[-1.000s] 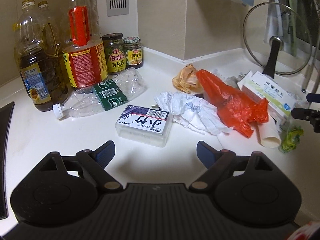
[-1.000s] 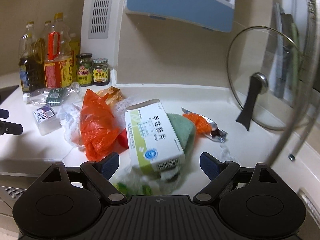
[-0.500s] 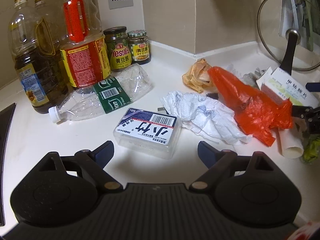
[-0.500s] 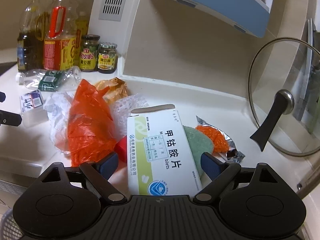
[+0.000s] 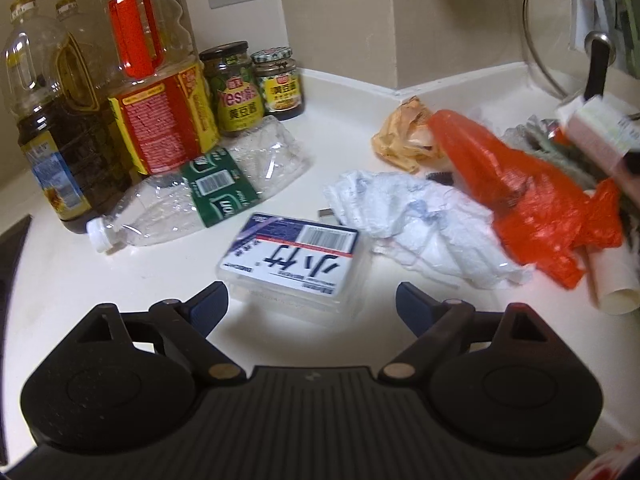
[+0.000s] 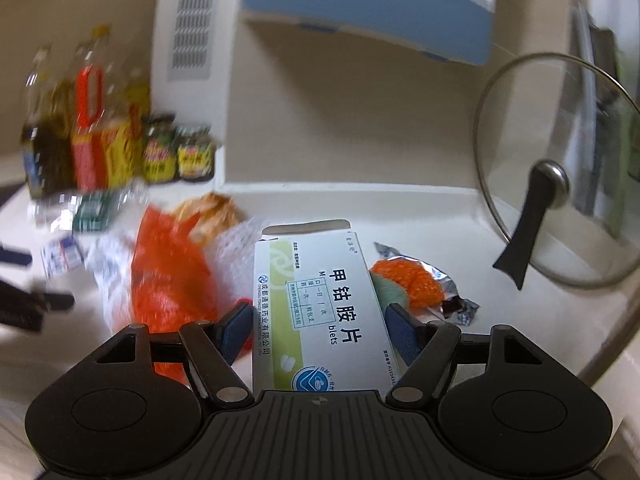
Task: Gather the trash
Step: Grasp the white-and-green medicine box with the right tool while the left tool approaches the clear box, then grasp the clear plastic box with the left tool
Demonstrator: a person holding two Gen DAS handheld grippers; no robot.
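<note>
Left wrist view: the left gripper hangs just above the counter with its jaws wide apart and nothing between them. The clear box lies flat directly ahead, centred on the gap — a lineup that looks meant for taking it next. Beyond it lie a crushed bottle on its side, a white wad and an orange bag. Oil bottles and jars stand upright against the wall, apparently kept goods rather than trash.

Right wrist view: the right gripper has the pill carton lengthwise between its jaws, which are closing. The left pad sits at the carton's edge; the right pad looks just beside it — I cannot tell whether either presses yet. The carton tilts over a green pad, so a side grip suits it. A foil wrapper lies to its right, and a glass lid leans against the wall.
</note>
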